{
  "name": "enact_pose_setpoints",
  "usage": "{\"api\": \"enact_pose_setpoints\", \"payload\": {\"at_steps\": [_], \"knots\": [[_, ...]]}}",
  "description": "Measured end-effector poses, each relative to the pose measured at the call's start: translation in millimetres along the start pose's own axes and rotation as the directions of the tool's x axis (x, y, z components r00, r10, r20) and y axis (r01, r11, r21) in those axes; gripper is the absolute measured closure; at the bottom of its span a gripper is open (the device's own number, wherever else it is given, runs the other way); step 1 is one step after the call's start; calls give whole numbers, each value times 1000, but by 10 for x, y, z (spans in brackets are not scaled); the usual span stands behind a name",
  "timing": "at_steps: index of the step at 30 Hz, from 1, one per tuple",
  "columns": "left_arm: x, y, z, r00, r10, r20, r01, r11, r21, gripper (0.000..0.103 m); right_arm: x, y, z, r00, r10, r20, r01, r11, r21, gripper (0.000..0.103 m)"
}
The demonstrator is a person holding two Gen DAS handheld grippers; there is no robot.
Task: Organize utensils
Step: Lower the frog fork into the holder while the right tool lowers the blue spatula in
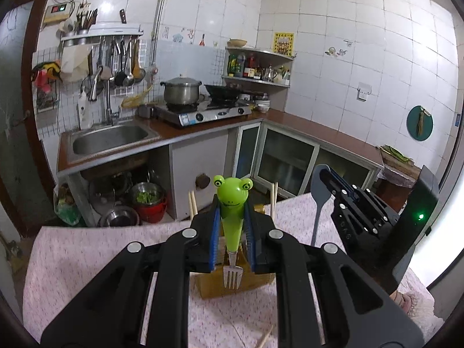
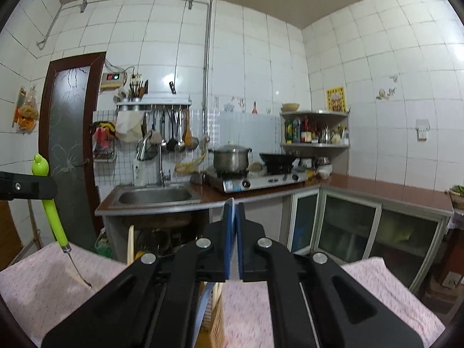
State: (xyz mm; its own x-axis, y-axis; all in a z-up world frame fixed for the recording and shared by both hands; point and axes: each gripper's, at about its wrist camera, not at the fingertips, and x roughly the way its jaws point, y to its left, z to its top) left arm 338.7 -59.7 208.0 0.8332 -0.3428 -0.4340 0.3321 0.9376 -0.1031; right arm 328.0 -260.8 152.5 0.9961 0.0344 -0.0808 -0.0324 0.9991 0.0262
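We are holding the left gripper [image 1: 232,226] level above the pink-speckled tablecloth [image 1: 101,261], its blue-padded jaws clenched on the green frog-headed fork [image 1: 232,217], which is hanging upright with its steel tines pointing down. We are keeping the right gripper [image 2: 233,243] beside it, pinching the grey silicone spatula [image 1: 320,194], whose blade is standing above the jaws. From the right wrist camera the spatula is showing only as a thin sliver between the pads. The wooden utensil holder [image 1: 232,284] is sitting on the cloth directly under the fork, mostly hidden behind the left gripper, so we cannot tell its compartments. Pale wooden chopsticks [image 1: 192,203] are standing in it on either side.
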Motion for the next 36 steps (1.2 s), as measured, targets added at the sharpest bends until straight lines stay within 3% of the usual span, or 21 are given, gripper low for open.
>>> {"api": "enact_pose_setpoints", "payload": {"at_steps": [9, 14, 20, 28, 36], "knots": [[394, 107, 155, 1000, 27, 0, -27, 1000, 11, 89, 255, 34, 42, 986, -72, 151, 74, 997, -10, 99], [697, 196, -39, 999, 33, -31, -33, 999, 20, 89, 316, 112, -123, 977, -88, 192, 97, 994, -42, 99], [939, 340, -332, 997, 13, -76, -13, 1000, -9, 89, 295, 240, -268, 971, -42, 236, 67, 993, -99, 99], [1065, 408, -505, 994, 21, -109, -21, 1000, 7, 89, 274, 294, -513, 977, 34, 210, -2, 989, -149, 99], [1062, 410, -695, 990, 17, -137, -17, 1000, 2, 89, 271, 210, -688, 994, 95, 57, -88, 988, -125, 99]]}}
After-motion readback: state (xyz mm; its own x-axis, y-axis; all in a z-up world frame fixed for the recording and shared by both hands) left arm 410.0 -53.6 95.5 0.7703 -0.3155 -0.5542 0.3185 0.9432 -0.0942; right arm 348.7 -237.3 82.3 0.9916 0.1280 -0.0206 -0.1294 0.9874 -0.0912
